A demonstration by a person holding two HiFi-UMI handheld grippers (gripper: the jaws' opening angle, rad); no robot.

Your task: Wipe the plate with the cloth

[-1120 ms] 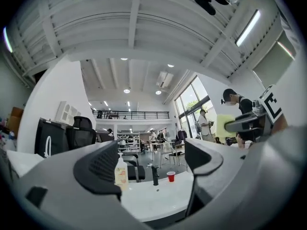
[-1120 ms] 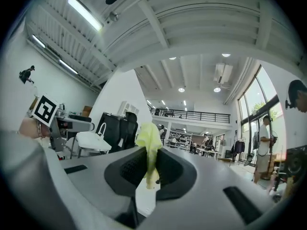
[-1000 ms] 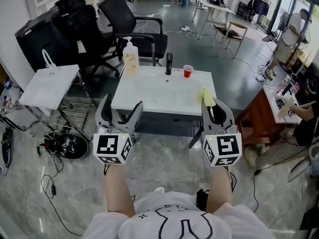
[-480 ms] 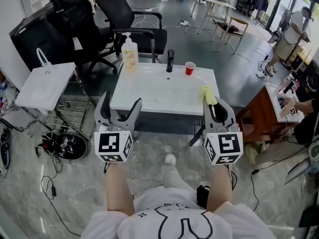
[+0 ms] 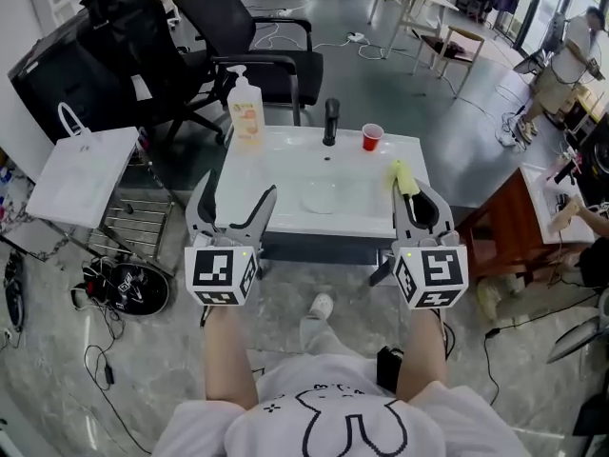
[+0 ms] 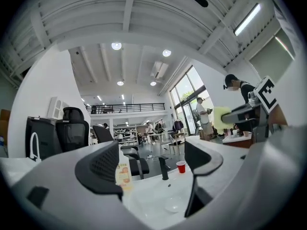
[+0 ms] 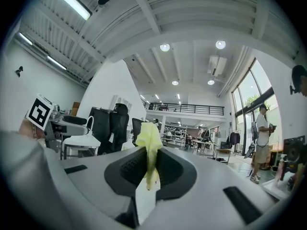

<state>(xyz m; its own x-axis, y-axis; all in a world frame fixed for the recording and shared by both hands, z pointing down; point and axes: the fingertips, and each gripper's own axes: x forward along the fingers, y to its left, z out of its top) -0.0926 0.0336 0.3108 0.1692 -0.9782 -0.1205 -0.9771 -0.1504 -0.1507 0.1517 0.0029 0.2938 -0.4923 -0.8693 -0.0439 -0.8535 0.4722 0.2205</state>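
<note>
No wiping is judged to have begun. The plate (image 5: 321, 196), a pale, shallow round dish hard to tell from the glossy white tabletop (image 5: 276, 212), lies in the upper middle of the head view. It is well apart from both tools, and neither is held over it.

What can be counted as done is the pick-up of the cloth (image 5: 400, 176). A soft, crumpled yellow-green strip is seen pinched between the ribbed black pads of the right gripper (image 5: 416, 201), with its end sticking up above the closed jaws. The left gripper (image 5: 234, 200) is held with its jaws spread and nothing between them; only the table is seen through the gap.

Left to do, on this reading, are the approach to the table, the steadying of the plate and the wiping itself.

Further up the table stand a translucent pump bottle (image 5: 246, 110), a matte black tap (image 5: 330, 122) and a red plastic cup (image 5: 372, 136).
</note>
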